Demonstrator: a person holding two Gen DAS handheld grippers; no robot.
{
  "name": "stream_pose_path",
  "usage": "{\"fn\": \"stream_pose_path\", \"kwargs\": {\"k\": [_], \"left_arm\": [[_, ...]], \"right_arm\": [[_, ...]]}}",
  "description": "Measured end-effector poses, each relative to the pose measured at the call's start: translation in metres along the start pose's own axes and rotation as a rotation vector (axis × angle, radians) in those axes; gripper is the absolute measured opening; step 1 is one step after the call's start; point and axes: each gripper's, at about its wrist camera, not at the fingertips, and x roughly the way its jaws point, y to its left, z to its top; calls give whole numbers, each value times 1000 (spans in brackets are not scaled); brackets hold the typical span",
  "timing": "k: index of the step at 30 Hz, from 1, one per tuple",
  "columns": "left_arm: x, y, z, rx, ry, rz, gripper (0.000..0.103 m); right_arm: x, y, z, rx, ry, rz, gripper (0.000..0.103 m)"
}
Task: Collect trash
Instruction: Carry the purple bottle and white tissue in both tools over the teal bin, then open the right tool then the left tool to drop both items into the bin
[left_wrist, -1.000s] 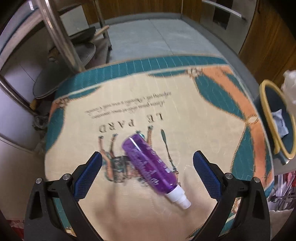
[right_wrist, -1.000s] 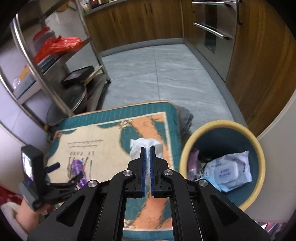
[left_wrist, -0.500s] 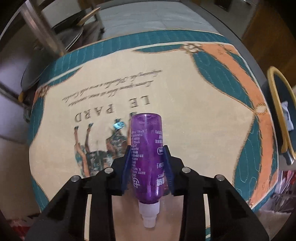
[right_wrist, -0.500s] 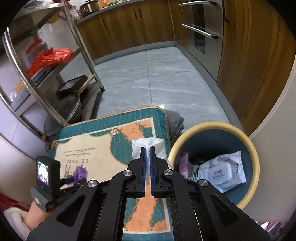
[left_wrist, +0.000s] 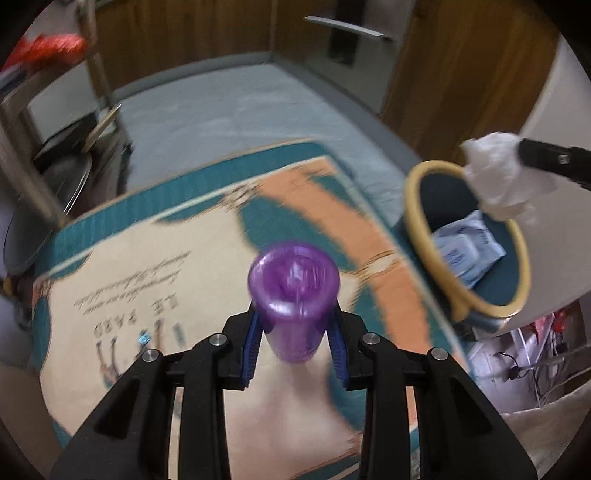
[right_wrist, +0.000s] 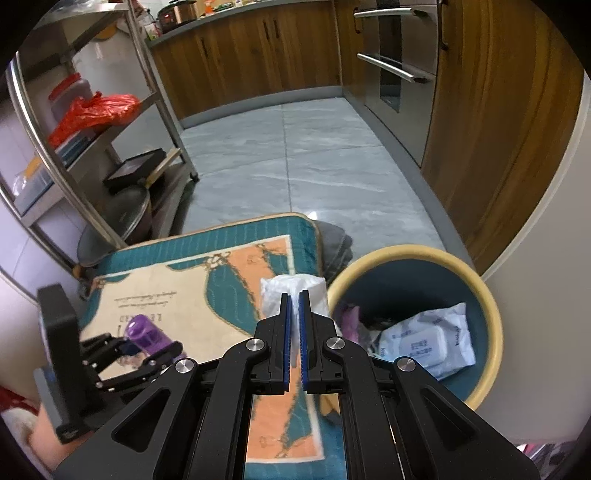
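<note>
Purple bottle (left_wrist: 293, 295), one, clamped in left hand-held gripper (left_wrist: 294, 354); one tissue wad (right_wrist: 293, 291) pinched in right hand-held gripper (right_wrist: 294, 339).

- Left tongs (left_wrist: 294, 345) angle steeply downward, blue pads clamped on both sides of a purple spray bottle (left_wrist: 293, 295) whose base faces the camera, lifted clear of the mat.
- Right tongs (right_wrist: 294, 321) tilt downward, jaws pinched nearly together on a crumpled white tissue (right_wrist: 293, 291) protruding beyond the fingertips.
</note>
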Motion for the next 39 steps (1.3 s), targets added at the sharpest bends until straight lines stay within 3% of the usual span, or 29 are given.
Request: {"fn": "stream_pose_path", "kwargs": {"k": [23, 31, 39], "left_arm": [[21, -151, 40, 181, -58, -218, 32], [17, -172, 55, 193, -101, -276, 32], [55, -188, 51, 247, -9, -278, 32]], "right_arm": [[-12, -119, -29, 173, 35, -105, 5], [-14, -135, -33, 203, 34, -104, 5], [-1, -160, -43, 266, 87, -129, 5]]}}
